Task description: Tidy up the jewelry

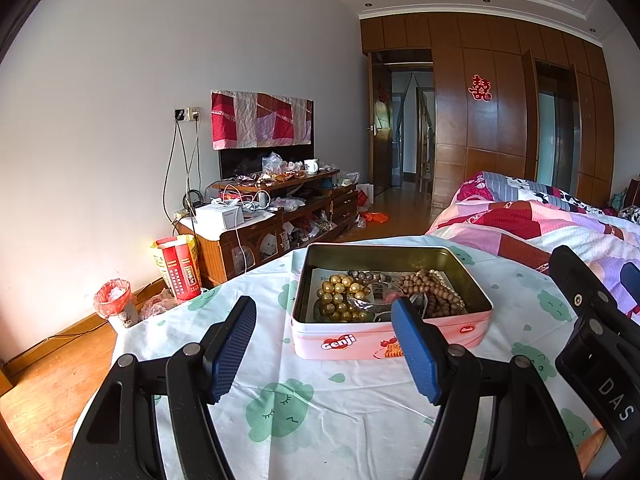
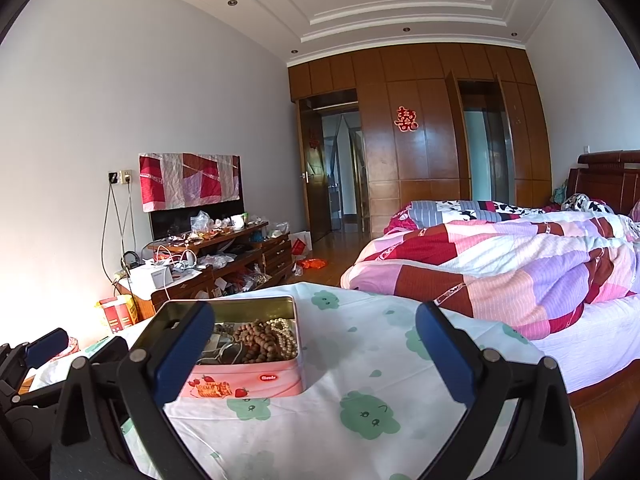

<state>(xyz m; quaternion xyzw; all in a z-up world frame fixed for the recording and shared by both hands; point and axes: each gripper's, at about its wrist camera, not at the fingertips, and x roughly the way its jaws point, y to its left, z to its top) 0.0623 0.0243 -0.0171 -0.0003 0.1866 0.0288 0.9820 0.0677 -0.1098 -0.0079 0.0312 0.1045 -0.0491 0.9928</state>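
Observation:
A pink open tin (image 1: 344, 344) sits on a table covered with a white cloth printed with green clouds (image 1: 280, 408). Inside lie gold beads (image 1: 340, 298), brown wooden beads (image 1: 436, 292) and a silvery piece (image 1: 362, 304). My left gripper (image 1: 324, 332) hovers just short of the tin's near wall, open, nothing between its blue pads. In the right wrist view the tin (image 2: 256, 380) is at the left, showing the brown beads (image 2: 256, 338) and a pearl string (image 2: 286, 334). My right gripper (image 2: 316, 340) is open and empty, to the right of the tin.
A bed with a patchwork quilt (image 2: 500, 264) stands to the right of the table. A cluttered wooden TV cabinet (image 1: 280, 208) lines the left wall, with a red-bagged bin (image 1: 116, 304) and a red box (image 1: 178, 268) on the floor. The other gripper's body (image 1: 592, 320) shows at the right.

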